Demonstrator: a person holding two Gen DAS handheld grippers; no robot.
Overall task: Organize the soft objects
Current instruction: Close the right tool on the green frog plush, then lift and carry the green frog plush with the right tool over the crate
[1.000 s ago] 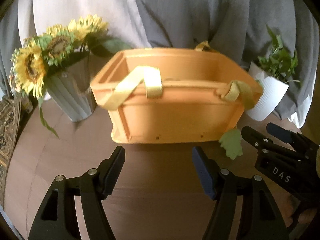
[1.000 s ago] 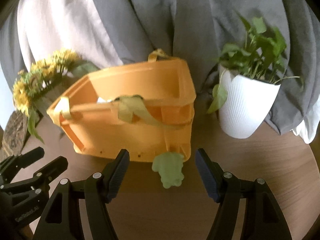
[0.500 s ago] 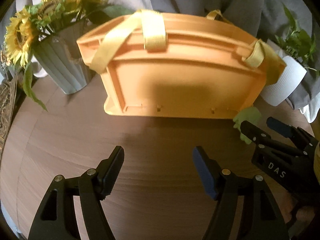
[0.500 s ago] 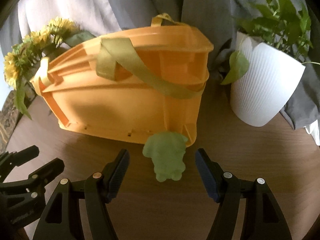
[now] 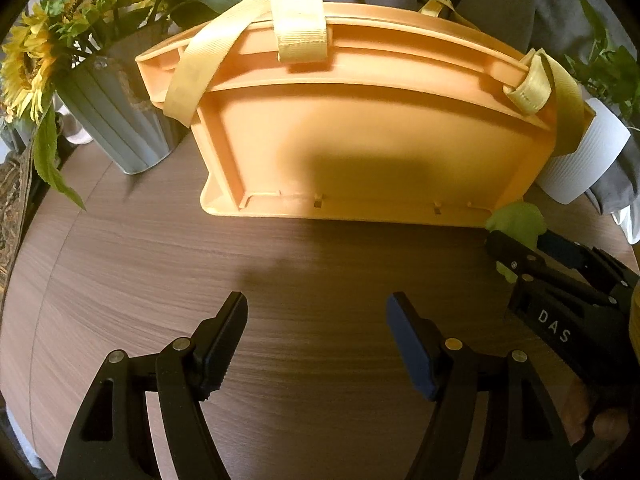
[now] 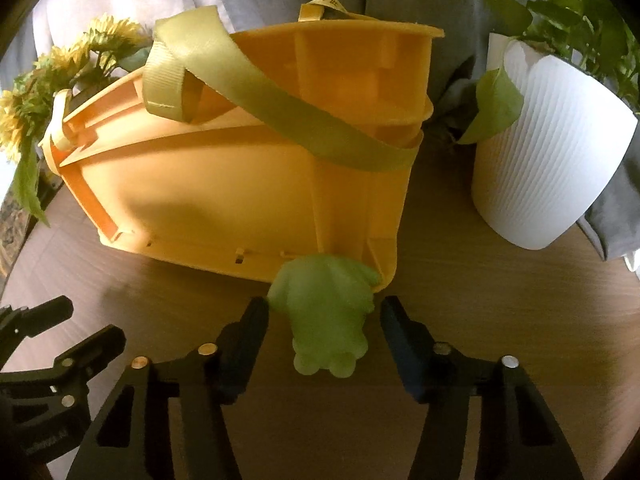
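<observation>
A squishy pale-green toy [image 6: 326, 312], kinda frog-shaped, is laid flat on the wooden tabletop [image 6: 460, 300], its top end butted right against the near corner of an orange plastic basket [image 6: 248, 184] that's draped with yellowish webbing straps [image 6: 280, 108].

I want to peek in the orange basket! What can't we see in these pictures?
- Inside of the basket: both views, hidden by its near wall.
- Green toy: left view, mostly behind the right gripper.
- Sunflowers: right view, behind the basket.
- Plant: both views, cut by the edge.
</observation>
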